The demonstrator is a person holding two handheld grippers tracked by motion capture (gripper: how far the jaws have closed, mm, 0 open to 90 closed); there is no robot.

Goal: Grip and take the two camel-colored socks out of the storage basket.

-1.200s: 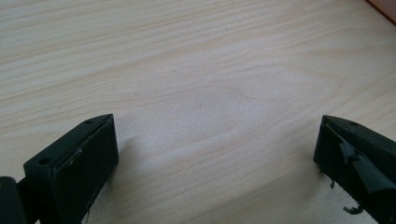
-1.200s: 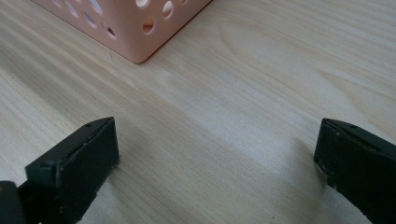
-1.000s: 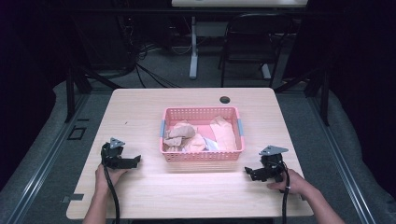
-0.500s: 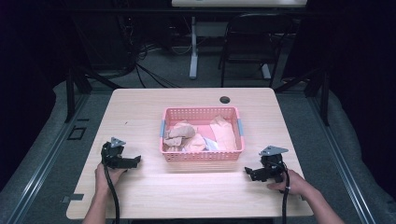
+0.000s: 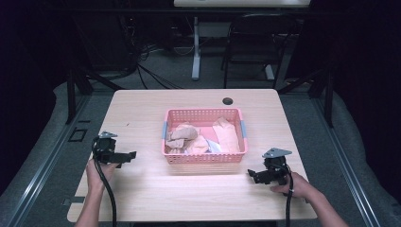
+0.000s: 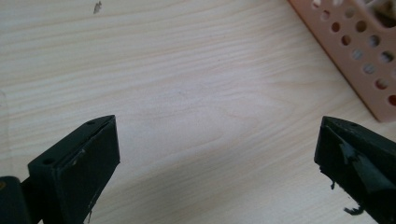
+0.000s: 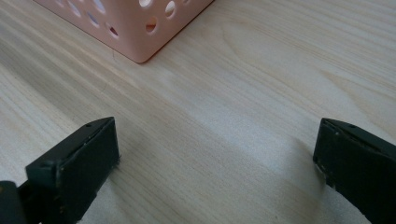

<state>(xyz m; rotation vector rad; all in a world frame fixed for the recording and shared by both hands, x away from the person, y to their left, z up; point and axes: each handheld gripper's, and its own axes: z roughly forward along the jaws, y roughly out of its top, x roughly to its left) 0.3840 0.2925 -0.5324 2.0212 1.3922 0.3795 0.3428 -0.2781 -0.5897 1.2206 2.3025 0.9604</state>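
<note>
A pink perforated basket [image 5: 204,158] stands in the middle of the wooden table [image 5: 142,109] and holds crumpled beige and pink cloths [image 5: 189,137]. My left gripper [image 5: 127,155] rests low over the table to the basket's left, open, with bare wood between its jaws [image 6: 215,154]. My right gripper [image 5: 253,176] sits near the table's front right, off the basket's near right corner, also open with nothing between its jaws [image 7: 215,158]. A corner of the basket [image 6: 369,60] appears at the upper right of the left gripper view, and a corner of the basket [image 7: 140,32] at the top of the right gripper view.
A small dark hole [image 5: 228,100] lies in the tabletop behind the basket. Beyond the table stand a chair [image 5: 250,52] and a desk leg [image 5: 195,47] on a dark floor with cables. Bare wood stretches along the front of the table.
</note>
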